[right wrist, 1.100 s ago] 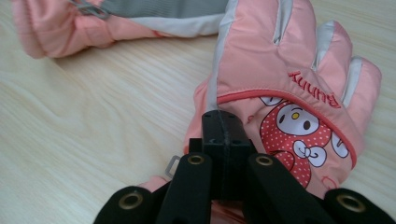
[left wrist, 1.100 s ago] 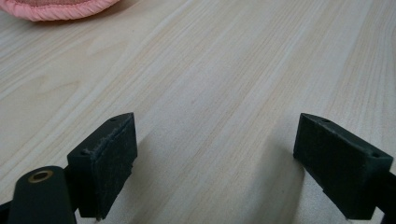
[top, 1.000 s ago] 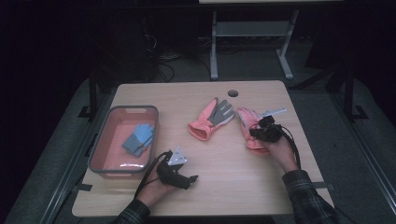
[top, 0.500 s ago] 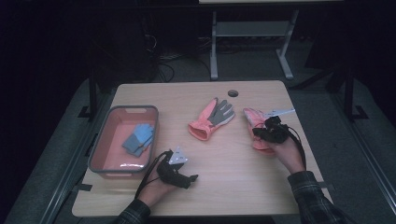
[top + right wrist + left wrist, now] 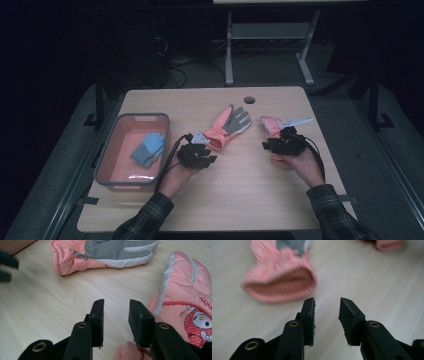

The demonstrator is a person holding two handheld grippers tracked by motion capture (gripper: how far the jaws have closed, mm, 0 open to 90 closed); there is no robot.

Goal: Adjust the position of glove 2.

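High view: two pink gloves lie in the far half of the surface [image 5: 240, 185], and a pink bin [image 5: 106, 165] holding a blue item [image 5: 148, 148] stands along the left edge. The middle glove [image 5: 229, 127] lies with its long axis on a diagonal, its digits toward the far edge and its ribbed cuff toward the near-left. The left gripper [image 5: 197, 152] sits just beside that cuff. In the left gripper view its fingers [image 5: 308, 315] stand at a narrow gap, holding nothing, with the cuff opening [image 5: 279, 286] ahead and to the left, close but apart from them. The right-hand glove [image 5: 274, 127] lies near the right edge, with the right gripper [image 5: 282, 145] at or over its near part. In the right gripper view the fingers [image 5: 140, 320] stand at a narrow gap; the printed glove back [image 5: 185, 297] lies immediately to their right, and pink fabric shows beneath the tips, but no grip is visible. Judgement: the left gripper is nearer the middle glove, and an approach along the glove's axis would meet the cuff first.
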